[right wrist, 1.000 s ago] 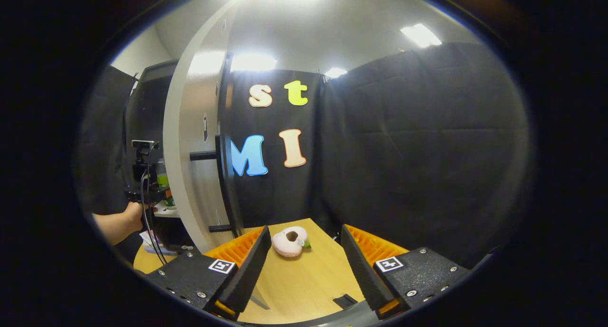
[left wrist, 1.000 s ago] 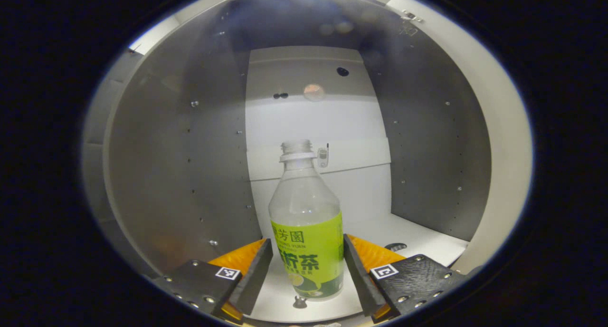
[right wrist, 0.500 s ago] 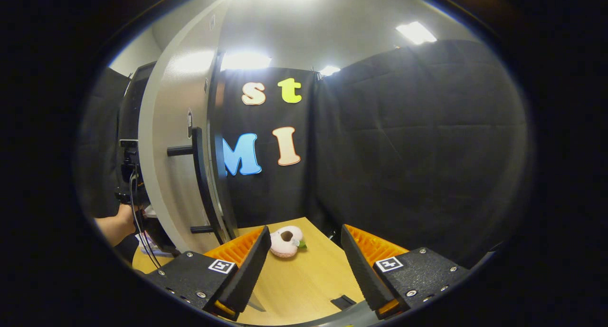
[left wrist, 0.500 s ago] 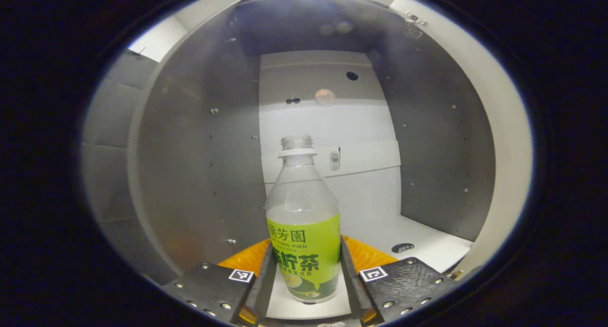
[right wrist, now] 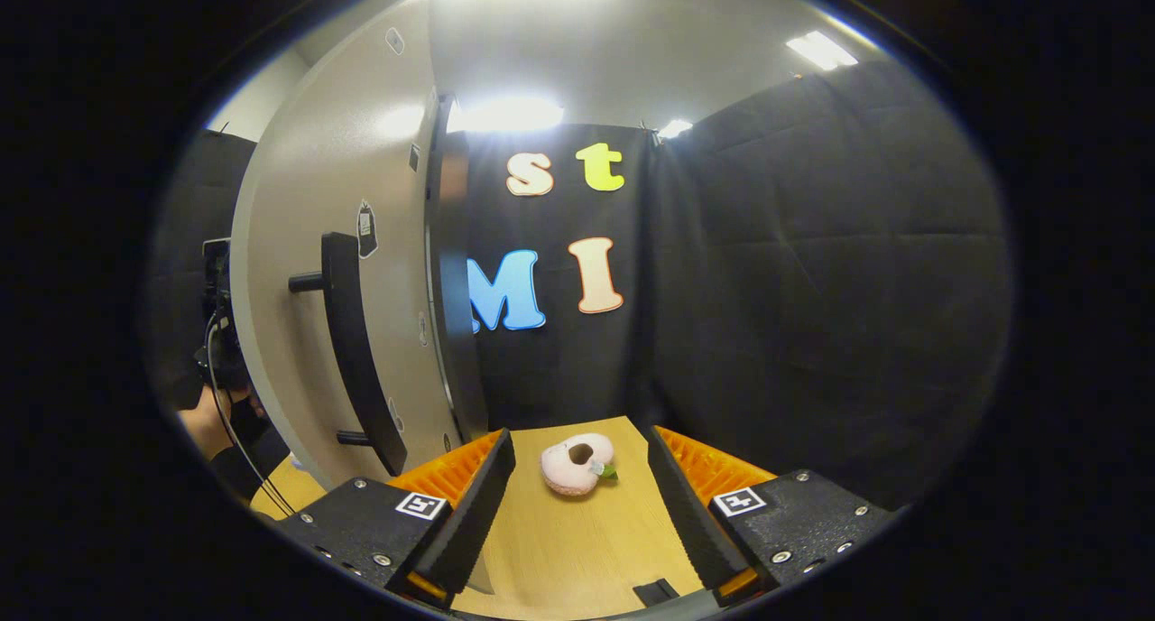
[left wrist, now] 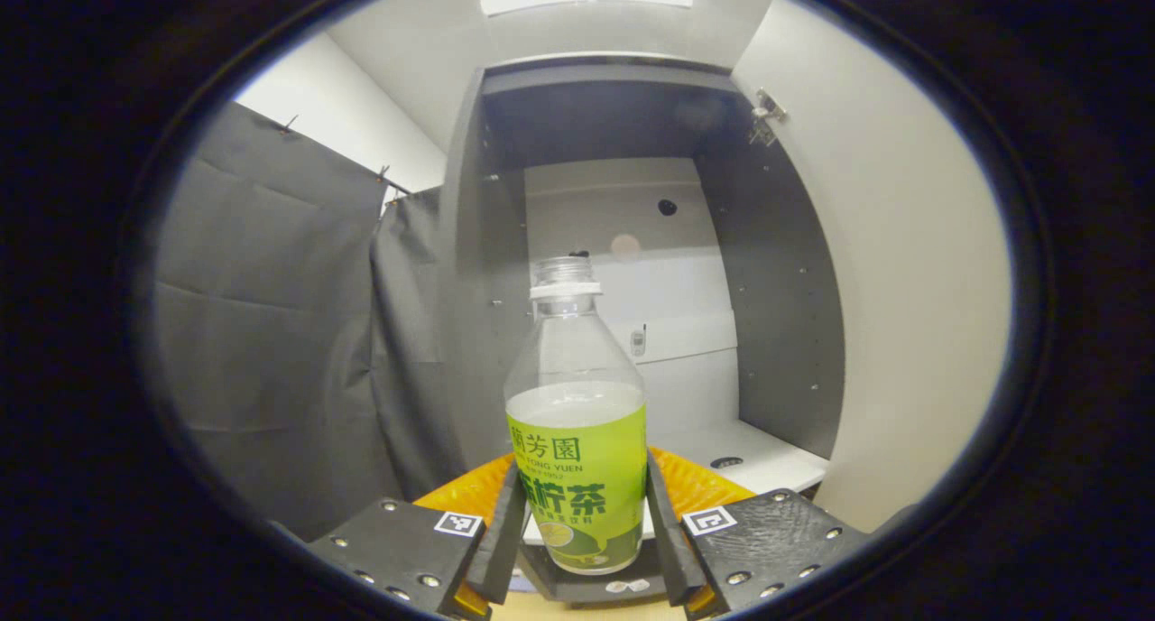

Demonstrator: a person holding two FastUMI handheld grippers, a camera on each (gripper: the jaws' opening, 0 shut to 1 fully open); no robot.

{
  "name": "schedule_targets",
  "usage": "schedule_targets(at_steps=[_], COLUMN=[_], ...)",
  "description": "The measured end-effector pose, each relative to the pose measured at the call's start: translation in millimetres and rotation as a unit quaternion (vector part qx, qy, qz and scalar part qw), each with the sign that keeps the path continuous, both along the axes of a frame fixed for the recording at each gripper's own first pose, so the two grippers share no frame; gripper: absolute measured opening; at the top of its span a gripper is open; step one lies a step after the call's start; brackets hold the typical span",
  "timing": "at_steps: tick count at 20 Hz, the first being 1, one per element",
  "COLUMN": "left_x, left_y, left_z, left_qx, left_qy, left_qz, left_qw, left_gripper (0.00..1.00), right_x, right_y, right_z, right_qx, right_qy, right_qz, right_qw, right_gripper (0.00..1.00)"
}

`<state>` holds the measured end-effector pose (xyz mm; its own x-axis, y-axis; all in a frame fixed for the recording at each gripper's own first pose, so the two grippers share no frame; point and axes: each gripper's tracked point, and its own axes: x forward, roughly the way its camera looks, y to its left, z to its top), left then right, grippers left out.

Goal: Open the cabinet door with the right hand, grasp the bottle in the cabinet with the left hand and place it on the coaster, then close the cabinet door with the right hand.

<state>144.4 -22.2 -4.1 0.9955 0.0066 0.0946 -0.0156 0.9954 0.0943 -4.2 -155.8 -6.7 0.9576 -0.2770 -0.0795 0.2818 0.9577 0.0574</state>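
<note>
A clear bottle (left wrist: 577, 440) with a green label and no cap stands upright between my left gripper's (left wrist: 577, 535) fingers, both pressed on its label. It hangs in front of the cabinet's opening, over the front edge of the white shelf (left wrist: 762, 449). The open cabinet door (left wrist: 902, 269) stands on the right in the left gripper view. In the right gripper view the same door (right wrist: 361, 269) shows its outer face with a black bar handle (right wrist: 352, 350) at the left. My right gripper (right wrist: 577, 513) is open above the wooden table, with nothing between its fingers.
A pink ring-shaped plush toy (right wrist: 577, 463) lies on the wooden table (right wrist: 559, 549) ahead of my right gripper. A hand (right wrist: 207, 422) and a cabled device show behind the door's left edge. Grey cloth (left wrist: 271, 332) hangs left of the cabinet.
My left gripper closed on the bottle and drew it back out of the cabinet. My right gripper shifted so the door and its handle loom larger at the left.
</note>
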Motion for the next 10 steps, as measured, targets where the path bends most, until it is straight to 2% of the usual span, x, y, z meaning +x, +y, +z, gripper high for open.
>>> schedule_targets(at_steps=[6, 10], left_x=[-87.0, -135.7], left_y=[7.7, 4.8], left_z=[1.9, -22.9], left_qx=[0.032, 0.035], left_qy=[-0.008, -0.019], left_qz=[0.041, 0.053], left_qw=[0.999, 0.998], left_gripper=[0.69, 0.66], right_x=[16.4, 21.3], right_y=[-5.1, -3.7], right_z=[-17.6, -36.5], right_qx=[-0.005, -0.014], right_qy=[0.007, 0.018], right_qz=[0.068, 0.099], right_qw=[0.998, 0.995], right_gripper=[0.9, 0.92])
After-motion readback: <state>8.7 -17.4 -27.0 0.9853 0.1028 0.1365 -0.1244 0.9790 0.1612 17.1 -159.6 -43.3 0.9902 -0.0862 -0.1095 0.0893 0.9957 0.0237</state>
